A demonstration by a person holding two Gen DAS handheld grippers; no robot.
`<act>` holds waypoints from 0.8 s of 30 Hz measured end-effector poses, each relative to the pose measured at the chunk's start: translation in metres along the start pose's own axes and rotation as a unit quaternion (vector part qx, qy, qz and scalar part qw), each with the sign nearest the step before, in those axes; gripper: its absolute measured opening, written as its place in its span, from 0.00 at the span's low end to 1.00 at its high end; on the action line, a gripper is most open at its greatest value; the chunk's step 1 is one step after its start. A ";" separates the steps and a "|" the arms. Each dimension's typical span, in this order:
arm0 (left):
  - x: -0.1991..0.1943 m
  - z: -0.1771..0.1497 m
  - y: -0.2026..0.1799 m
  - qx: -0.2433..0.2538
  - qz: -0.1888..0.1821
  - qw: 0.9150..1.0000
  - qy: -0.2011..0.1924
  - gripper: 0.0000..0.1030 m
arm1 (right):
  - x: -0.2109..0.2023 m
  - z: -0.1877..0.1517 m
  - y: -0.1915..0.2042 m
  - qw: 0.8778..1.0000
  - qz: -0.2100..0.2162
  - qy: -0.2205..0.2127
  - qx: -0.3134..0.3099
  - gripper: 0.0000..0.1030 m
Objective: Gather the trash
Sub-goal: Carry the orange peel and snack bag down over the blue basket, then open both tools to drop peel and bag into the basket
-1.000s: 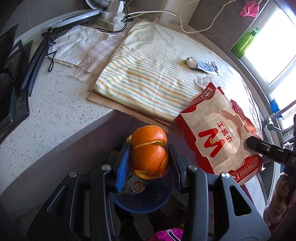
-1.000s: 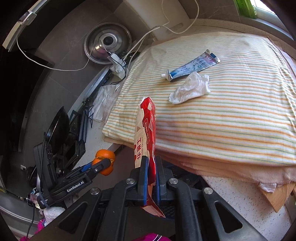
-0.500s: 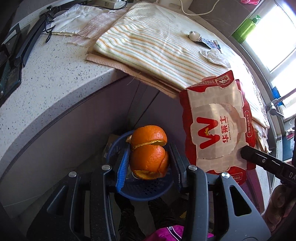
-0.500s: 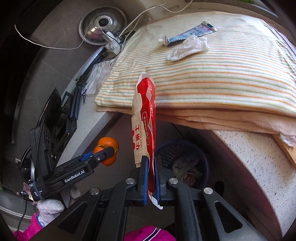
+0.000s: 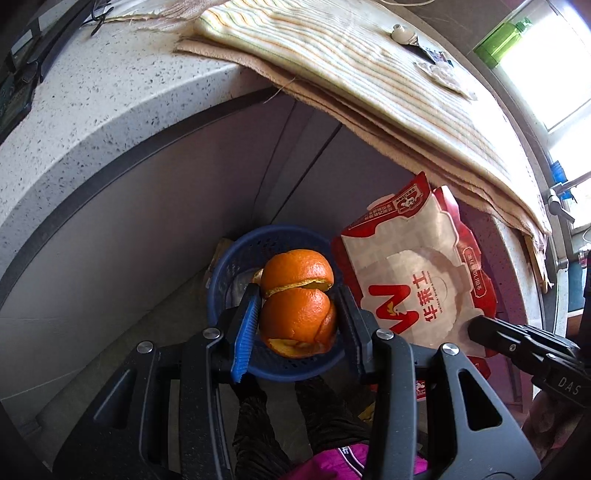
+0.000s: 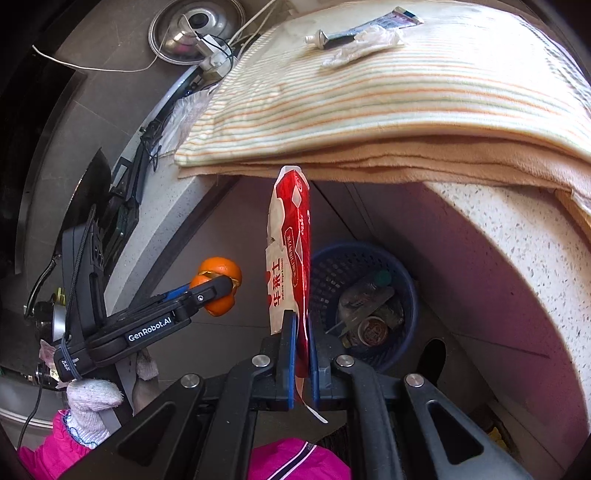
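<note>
Gripping upright red wrapper (image 6: 291, 254), right jaws | left jaws clamp orange peel (image 5: 297, 304)

Both wrist views look steeply down, close above the blue basket (image 5: 229, 266). The left view faces it straight on. The right view has the basket (image 6: 408, 295) just right of centre; they share it.

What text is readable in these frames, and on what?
"GenRobot.AI": side of the left gripper.
"DAS": right gripper body, cut off at the frame edge.
"华莱士" with a W logo: red and white wrapper.
Wrapper's small print, toothpaste tube label: too small to read.
</note>
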State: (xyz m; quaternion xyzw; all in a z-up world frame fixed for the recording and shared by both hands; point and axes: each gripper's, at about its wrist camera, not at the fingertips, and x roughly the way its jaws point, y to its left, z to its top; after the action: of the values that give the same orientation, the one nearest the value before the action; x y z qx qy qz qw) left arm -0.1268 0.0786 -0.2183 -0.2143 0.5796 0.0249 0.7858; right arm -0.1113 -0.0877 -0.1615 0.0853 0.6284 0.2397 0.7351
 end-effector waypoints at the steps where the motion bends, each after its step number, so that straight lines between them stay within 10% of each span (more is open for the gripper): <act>1: 0.003 -0.001 0.000 0.001 0.000 1.000 0.004 0.40 | 0.004 -0.002 -0.002 1.000 -0.003 0.005 0.000 0.03; 24: 0.061 -0.009 -0.002 0.009 0.030 0.998 0.059 0.40 | 0.059 -0.012 -0.041 0.997 -0.020 0.073 0.030 0.06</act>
State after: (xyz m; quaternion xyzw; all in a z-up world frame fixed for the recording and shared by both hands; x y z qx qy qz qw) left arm -0.1148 0.0607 -0.2767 -0.1908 0.6314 0.0299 0.7510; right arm -0.1072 -0.0987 -0.2332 0.0774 0.6886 0.2113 0.6893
